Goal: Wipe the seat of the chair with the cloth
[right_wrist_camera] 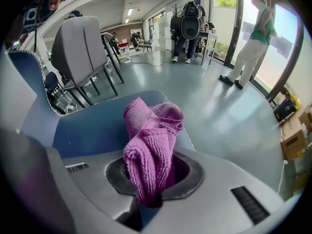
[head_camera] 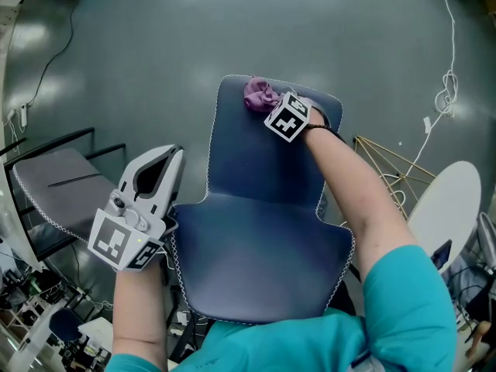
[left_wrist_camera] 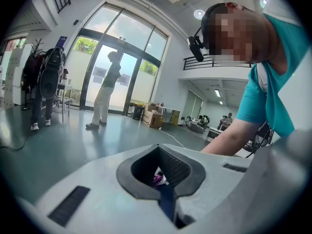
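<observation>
The blue chair [head_camera: 256,231] with white stitched edges stands on the grey floor right below me. A crumpled purple cloth [head_camera: 260,94] rests on the chair's far part, near its far edge. My right gripper [head_camera: 273,104] is shut on this cloth [right_wrist_camera: 151,145], which bunches up out of the gap between the jaws over the blue surface [right_wrist_camera: 92,128]. My left gripper [head_camera: 172,155] hovers off the chair's left edge, shut with nothing in it. In the left gripper view only a sliver of purple and blue shows through the left gripper [left_wrist_camera: 168,199].
A grey chair [head_camera: 58,180] stands close on the left. A gold wire frame [head_camera: 387,161] and a white round top [head_camera: 449,208] sit on the right. A cable [head_camera: 446,91] trails over the floor. People stand by glass doors [left_wrist_camera: 105,94].
</observation>
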